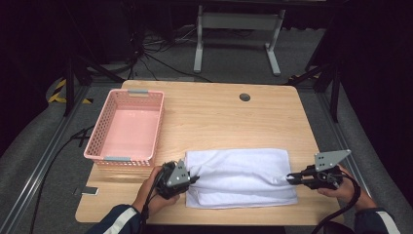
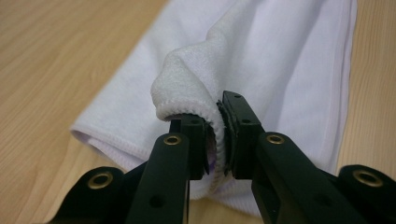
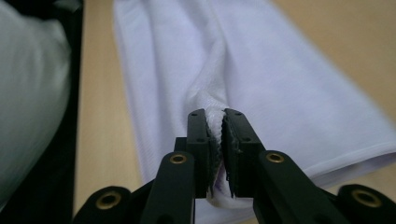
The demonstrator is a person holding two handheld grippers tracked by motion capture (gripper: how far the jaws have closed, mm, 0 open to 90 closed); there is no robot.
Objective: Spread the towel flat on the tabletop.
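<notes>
High view looks down overhead; both gripper views sit close, sharing the towel (image 1: 241, 175).

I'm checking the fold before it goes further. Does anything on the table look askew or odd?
Little stands out. The white towel lies folded and roughly square to the table, puckered only at its two short ends, where the left gripper and right gripper each pinch its edge. The pink basket sits upright and empty.
</notes>
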